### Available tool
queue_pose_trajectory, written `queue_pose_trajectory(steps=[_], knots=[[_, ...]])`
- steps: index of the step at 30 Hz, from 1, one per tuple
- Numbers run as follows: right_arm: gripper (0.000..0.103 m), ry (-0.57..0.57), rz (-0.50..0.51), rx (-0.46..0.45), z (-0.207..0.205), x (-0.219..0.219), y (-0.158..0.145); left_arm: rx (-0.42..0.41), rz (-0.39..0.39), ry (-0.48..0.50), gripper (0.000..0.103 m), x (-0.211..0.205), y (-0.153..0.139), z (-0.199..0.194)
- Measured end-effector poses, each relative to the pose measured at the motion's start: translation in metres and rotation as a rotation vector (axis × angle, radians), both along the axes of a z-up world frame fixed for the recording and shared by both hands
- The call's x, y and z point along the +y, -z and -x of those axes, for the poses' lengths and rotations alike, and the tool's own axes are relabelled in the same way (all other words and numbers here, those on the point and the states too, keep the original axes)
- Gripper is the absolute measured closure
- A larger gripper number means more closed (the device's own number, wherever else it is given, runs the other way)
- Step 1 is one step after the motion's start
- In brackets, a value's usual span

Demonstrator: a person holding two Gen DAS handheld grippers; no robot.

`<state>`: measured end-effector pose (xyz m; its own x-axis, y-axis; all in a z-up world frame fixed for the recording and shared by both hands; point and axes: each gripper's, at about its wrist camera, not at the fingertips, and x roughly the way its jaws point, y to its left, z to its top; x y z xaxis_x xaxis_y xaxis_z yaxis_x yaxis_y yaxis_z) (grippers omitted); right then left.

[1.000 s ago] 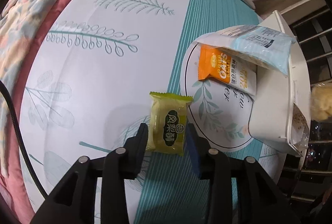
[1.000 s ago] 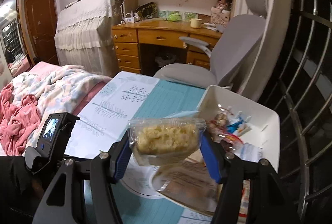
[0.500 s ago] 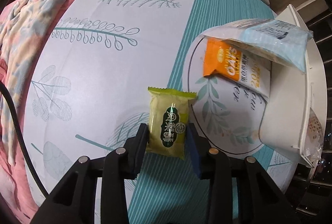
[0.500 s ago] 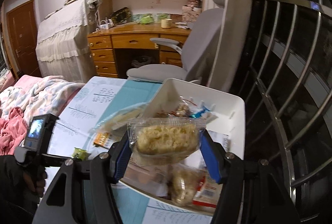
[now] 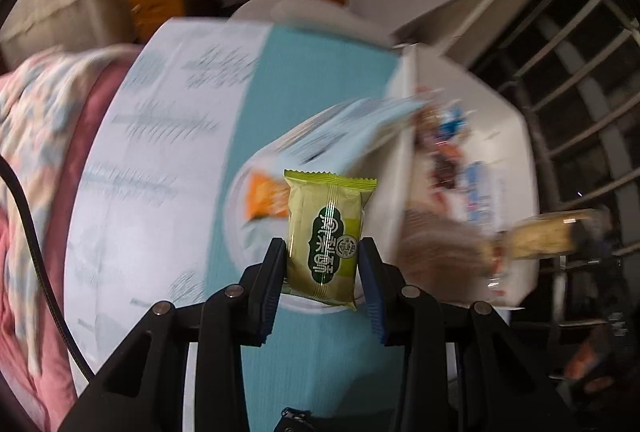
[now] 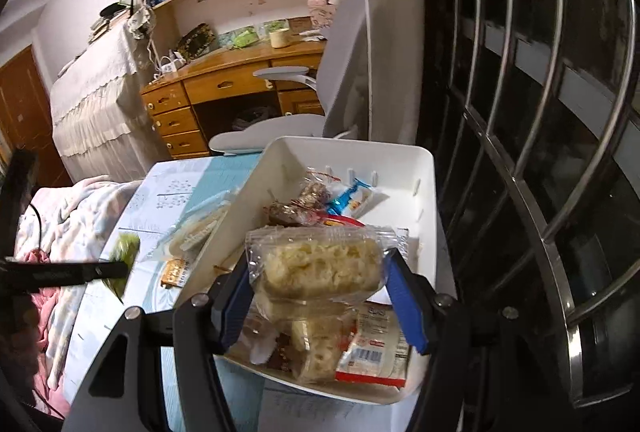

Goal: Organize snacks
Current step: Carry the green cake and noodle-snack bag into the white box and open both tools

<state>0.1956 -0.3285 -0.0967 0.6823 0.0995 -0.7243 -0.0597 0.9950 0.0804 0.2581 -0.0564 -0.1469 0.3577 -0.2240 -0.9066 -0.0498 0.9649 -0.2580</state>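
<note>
My left gripper [image 5: 322, 264] is shut on a green snack packet [image 5: 326, 236] and holds it in the air above the table, left of the white bin [image 5: 516, 168]. My right gripper [image 6: 320, 272] is shut on a clear-wrapped pale rice cake [image 6: 320, 264] and holds it over the white bin [image 6: 424, 168], which holds several wrapped snacks. The left gripper with its green packet [image 6: 124, 252] shows at the left edge of the right wrist view. An orange packet [image 5: 260, 198] and a pale blue bag [image 5: 352, 136] lie on the table against the bin's left side.
The table has a white and teal leaf-print cloth [image 5: 160, 172]. A pink blanket [image 5: 24, 192] lies to the left. A grey office chair [image 6: 320, 104] and a wooden desk [image 6: 224, 92] stand behind the table. Metal window bars [image 6: 540, 112] run along the right.
My left gripper has lifted the green packet off the table and tilted up toward the bin. My right gripper has carried the rice cake closer over the bin's contents.
</note>
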Motion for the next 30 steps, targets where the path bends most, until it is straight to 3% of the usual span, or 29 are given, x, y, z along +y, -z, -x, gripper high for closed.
queue_pose_trajectory(steps=[4,13,17,19,21,30], knots=[[0.038,0.036,-0.013,0.01,0.001,-0.012,0.001,-0.063,0.015,0.081,0.068,-0.034,-0.027,-0.007],[0.024,0.121,-0.07,-0.032,0.012,-0.037,-0.01,-0.12,0.032,0.213,0.068,-0.1,-0.049,-0.028],[0.02,0.148,-0.062,-0.047,0.014,-0.041,-0.014,-0.123,0.002,0.262,0.066,-0.123,-0.055,-0.028],[0.02,0.16,-0.069,-0.05,0.016,-0.041,-0.015,-0.122,0.002,0.279,0.059,-0.128,-0.061,-0.026],[0.02,0.171,-0.073,-0.053,0.018,-0.039,-0.017,-0.126,0.004,0.286,0.041,-0.126,-0.065,-0.023],[0.02,0.168,-0.075,-0.068,0.026,-0.008,-0.032,-0.103,-0.042,0.259,0.025,-0.088,-0.072,-0.009]])
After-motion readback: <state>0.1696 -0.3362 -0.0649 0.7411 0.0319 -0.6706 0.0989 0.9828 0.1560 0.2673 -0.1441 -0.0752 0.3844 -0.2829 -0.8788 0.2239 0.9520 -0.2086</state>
